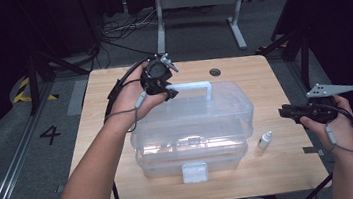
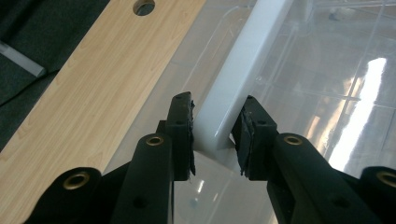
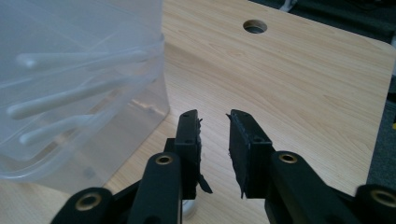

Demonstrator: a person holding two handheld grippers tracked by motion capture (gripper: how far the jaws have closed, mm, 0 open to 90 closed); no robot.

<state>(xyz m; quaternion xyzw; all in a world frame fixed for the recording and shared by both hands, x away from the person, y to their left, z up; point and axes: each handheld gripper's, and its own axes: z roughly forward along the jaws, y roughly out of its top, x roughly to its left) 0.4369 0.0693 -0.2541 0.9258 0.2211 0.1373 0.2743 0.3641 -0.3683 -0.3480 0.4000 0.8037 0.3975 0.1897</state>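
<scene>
Handle (image 2: 238,88) of the clear box (image 1: 193,128) sits between your left tool (image 2: 214,135) pads, apparently clamped. Lift next, probably (right tool (image 3: 214,140) hangs open, empty).

Left tongs (image 1: 167,91) at white handle (image 1: 194,86) of clear box (image 1: 192,123); right tongs (image 1: 286,112) apart; bottle (image 1: 265,140) beside box.

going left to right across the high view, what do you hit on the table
left gripper at the handle → clear box → small bottle → right gripper
</scene>
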